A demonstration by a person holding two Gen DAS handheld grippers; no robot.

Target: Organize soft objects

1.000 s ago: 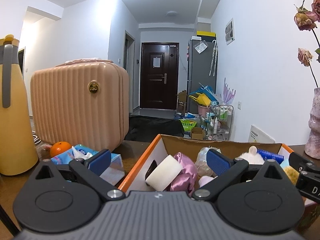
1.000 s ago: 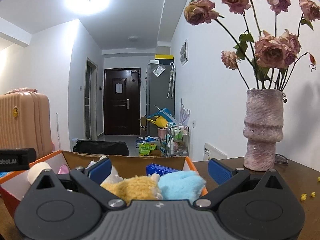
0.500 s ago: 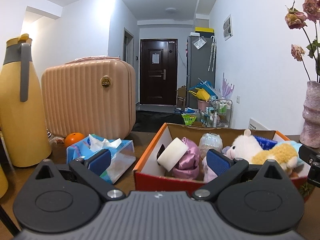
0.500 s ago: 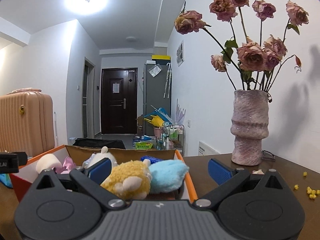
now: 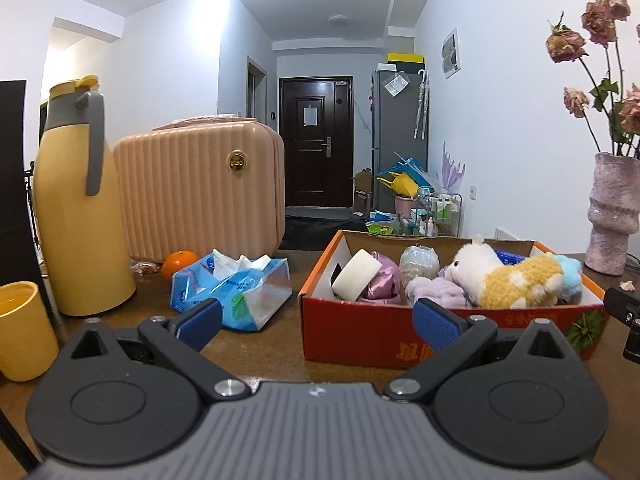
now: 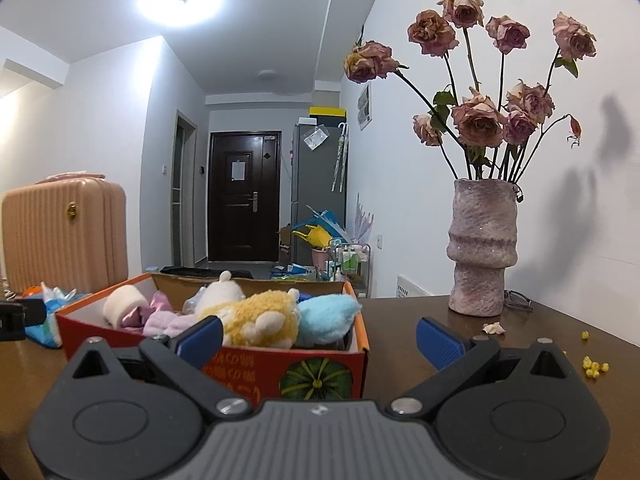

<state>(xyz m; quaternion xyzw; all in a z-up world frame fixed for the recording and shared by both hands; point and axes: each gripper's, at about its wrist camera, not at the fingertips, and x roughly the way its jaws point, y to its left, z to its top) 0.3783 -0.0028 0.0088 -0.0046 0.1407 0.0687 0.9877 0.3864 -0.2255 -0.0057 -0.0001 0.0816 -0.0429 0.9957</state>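
Plush toy [image 5: 516, 280] lying lengthwise in red cardboard box [image 5: 400, 332], white head pointing left, on brown table [image 5: 280, 344]. Orange characters on box front, too blurred to read; pumpkin picture [image 6: 316, 376] alongside. Leftward: yellow jug [image 5: 76, 216], tissue pack [image 5: 236, 288]. Rightward: vase [image 6: 482, 248]. Left gripper [image 5: 316, 320] and right gripper [image 6: 320, 338] spread wide, empty.

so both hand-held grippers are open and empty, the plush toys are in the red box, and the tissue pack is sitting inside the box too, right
Not quite. The tissue pack is not inside the red box; it lies on the table to the box's left, as the left wrist view shows. The rest holds: the left hand-held gripper and right hand-held gripper are open and empty, and the plush toys sit in the box.
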